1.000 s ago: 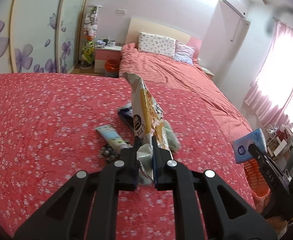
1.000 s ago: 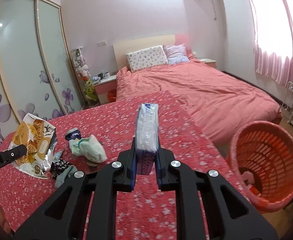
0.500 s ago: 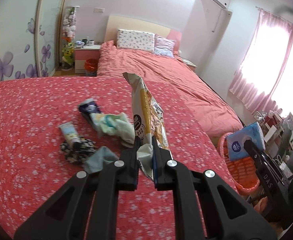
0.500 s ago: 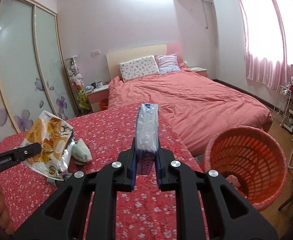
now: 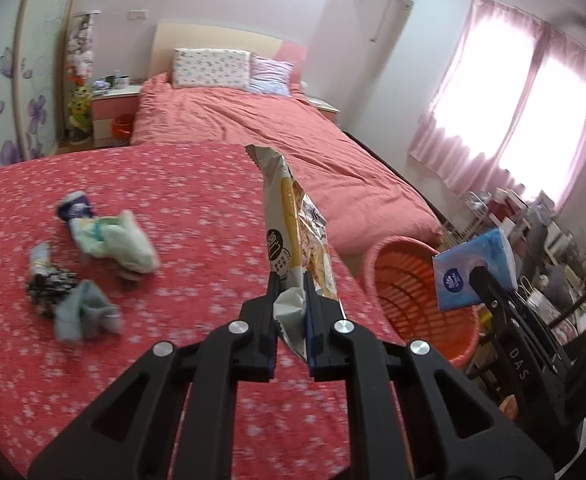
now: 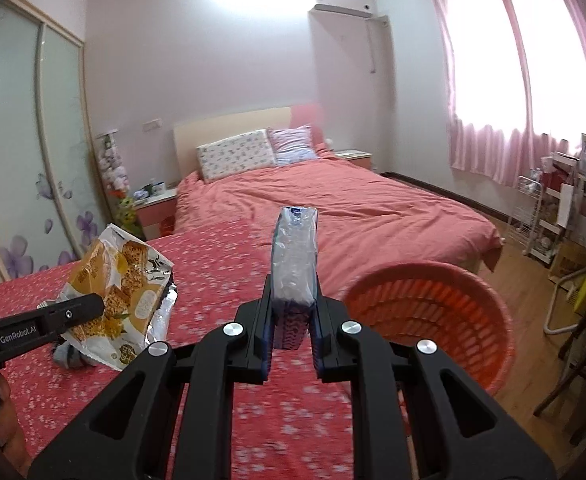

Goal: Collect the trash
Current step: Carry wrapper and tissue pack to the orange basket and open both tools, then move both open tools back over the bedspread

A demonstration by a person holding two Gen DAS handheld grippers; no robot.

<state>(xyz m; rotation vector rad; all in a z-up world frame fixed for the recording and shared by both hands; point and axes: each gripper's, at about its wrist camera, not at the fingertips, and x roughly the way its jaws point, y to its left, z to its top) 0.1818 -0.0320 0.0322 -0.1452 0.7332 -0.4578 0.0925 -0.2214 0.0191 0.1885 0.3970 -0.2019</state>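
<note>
Crinkled foil catches the light as the left gripper (image 5: 290,296), jaws pinched tight on the lower edge of a yellow snack bag (image 5: 297,240), carries it across the red flowered tablecloth (image 5: 197,200) and away from the tube, wrappers and socks (image 5: 89,272) left lying at the far left. A second ago that litter sat just ahead of the bag; it now trails well to the side. The orange basket (image 5: 409,296), then only a sliver at the frame's edge, has swung into full view beside the table. At right, the right gripper (image 6: 293,312), clamped on a blue tissue pack (image 6: 295,260), hangs near the basket's rim, and both loads look close to drop-off.
</note>
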